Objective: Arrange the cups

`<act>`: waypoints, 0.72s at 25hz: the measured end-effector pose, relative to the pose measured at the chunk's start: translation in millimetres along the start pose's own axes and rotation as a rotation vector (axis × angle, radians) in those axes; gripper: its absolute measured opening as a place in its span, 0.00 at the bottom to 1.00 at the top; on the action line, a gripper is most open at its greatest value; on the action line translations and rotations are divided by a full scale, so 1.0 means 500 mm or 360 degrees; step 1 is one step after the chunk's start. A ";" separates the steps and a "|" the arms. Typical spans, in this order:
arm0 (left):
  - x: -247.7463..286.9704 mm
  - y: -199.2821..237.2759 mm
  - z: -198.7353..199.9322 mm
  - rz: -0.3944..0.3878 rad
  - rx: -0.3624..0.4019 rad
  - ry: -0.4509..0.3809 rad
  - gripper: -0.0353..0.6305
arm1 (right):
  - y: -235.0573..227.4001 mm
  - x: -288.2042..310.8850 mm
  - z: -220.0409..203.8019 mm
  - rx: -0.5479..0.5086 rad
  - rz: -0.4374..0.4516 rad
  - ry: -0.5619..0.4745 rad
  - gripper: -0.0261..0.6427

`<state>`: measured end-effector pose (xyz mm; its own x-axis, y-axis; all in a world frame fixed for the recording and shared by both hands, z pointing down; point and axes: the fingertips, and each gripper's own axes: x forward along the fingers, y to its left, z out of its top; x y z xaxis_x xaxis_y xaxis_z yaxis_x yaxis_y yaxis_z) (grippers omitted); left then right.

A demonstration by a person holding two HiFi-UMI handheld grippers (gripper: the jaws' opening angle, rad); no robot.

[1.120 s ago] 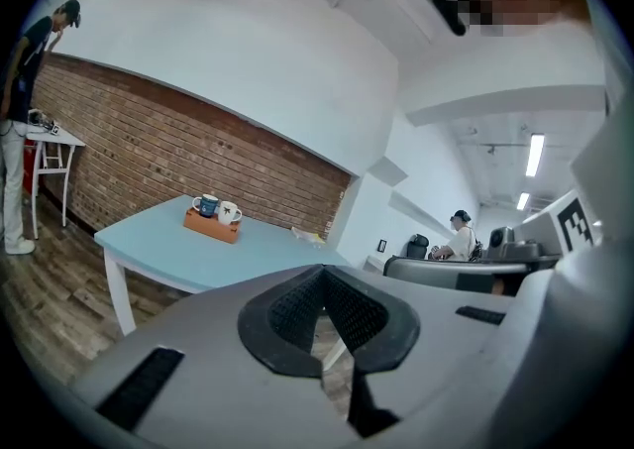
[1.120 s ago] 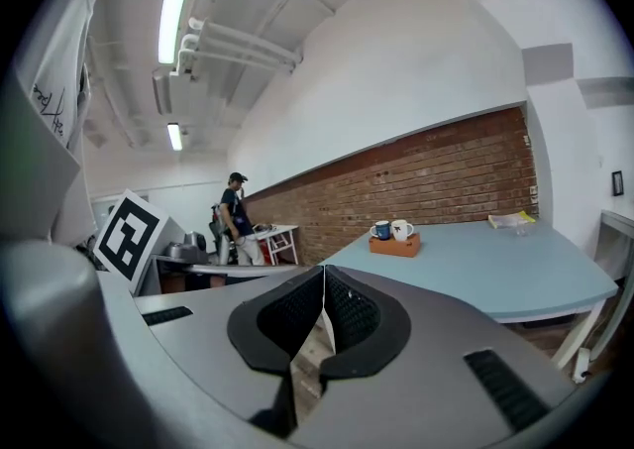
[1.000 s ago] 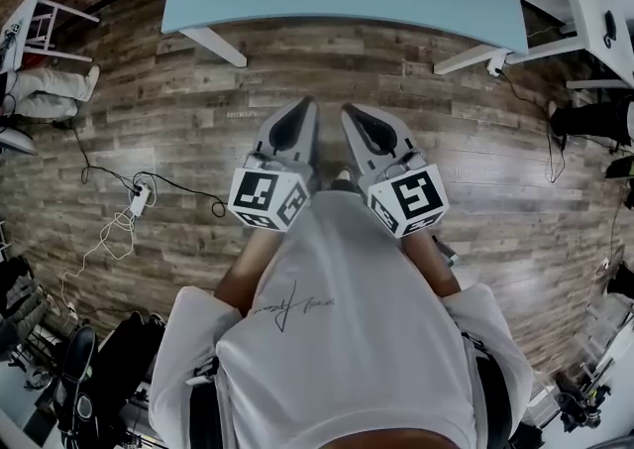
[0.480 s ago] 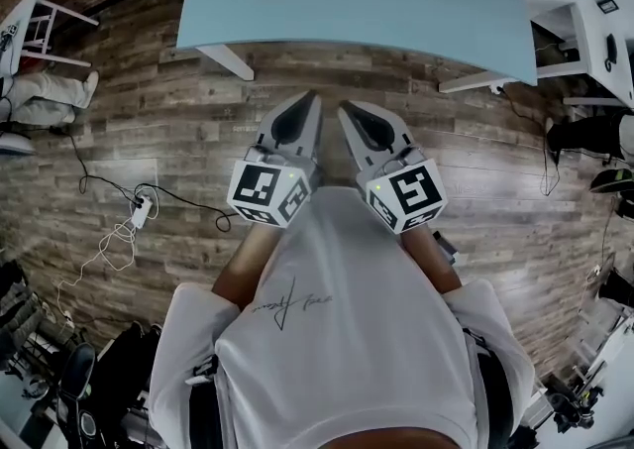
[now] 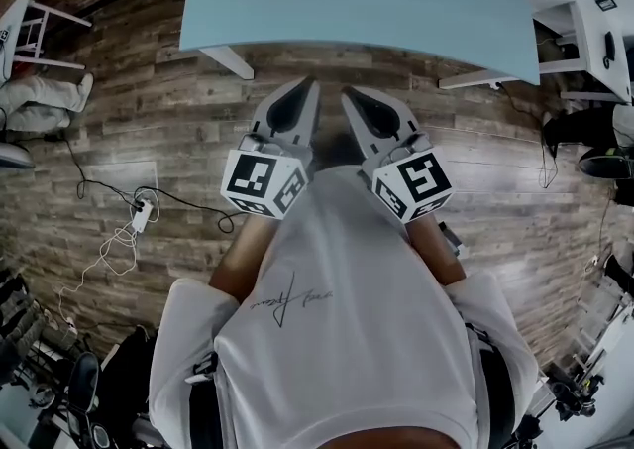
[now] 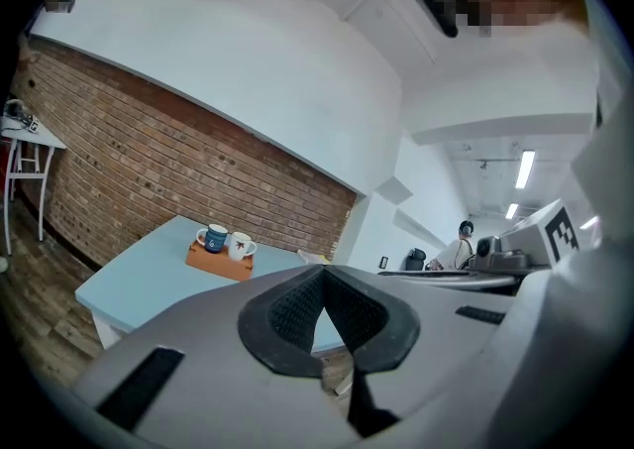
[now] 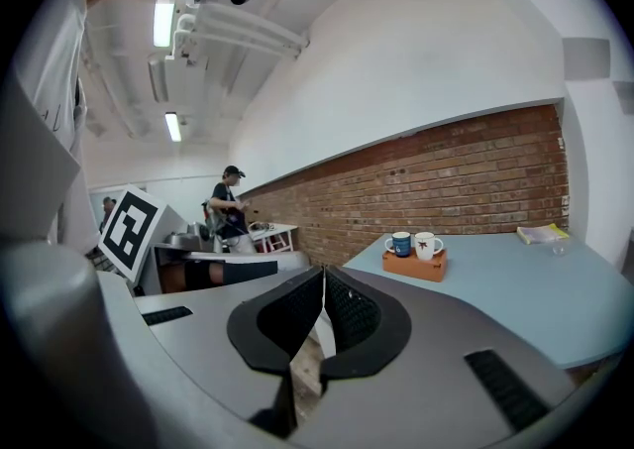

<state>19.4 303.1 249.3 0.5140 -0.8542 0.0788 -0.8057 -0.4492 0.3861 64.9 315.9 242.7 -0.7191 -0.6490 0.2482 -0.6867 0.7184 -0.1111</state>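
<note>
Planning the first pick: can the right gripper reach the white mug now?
Probably not yet. The right gripper, shut, is short of the table; the white mug sits far across it. Nothing blocks the approach.

**Head view:** mounted on the person's head, facing steeply down past a white shirt (image 5: 337, 318) to the wooden floor (image 5: 149, 120). The left tool (image 5: 303, 88) and right tool (image 5: 353, 95) are close below the lens. The near part of the table (image 5: 376, 1) is at frame top.

**Left tool view:** rides that tool, faces roughly level along its jaws. The table is well ahead, seen from a corner.

**Right tool view:** rides that tool, faces along its jaws. The table is ahead, to the right.

**Shared:** both tool views hold the table, an orange tray (image 6: 218, 261) with two mugs (image 6: 241, 247), and the brick wall (image 6: 178, 160). The head view shares only the table and the tray's edge.
</note>
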 end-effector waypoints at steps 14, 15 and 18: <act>0.092 0.047 0.047 0.0005 0.0084 -0.0022 0.06 | -0.094 0.086 0.043 0.0055 -0.0039 -0.0073 0.07; 0.105 0.051 0.050 0.0003 0.0085 -0.0019 0.06 | -0.104 0.096 0.048 0.0057 -0.0038 -0.0073 0.07; 0.148 0.062 0.058 -0.0013 0.0078 -0.0020 0.06 | -0.143 0.121 0.061 0.0066 -0.0038 -0.0074 0.07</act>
<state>24.0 218.5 240.6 0.5173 -0.8534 0.0640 -0.8151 -0.4685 0.3409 67.6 217.7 236.4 -0.7062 -0.6772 0.2066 -0.7067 0.6924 -0.1456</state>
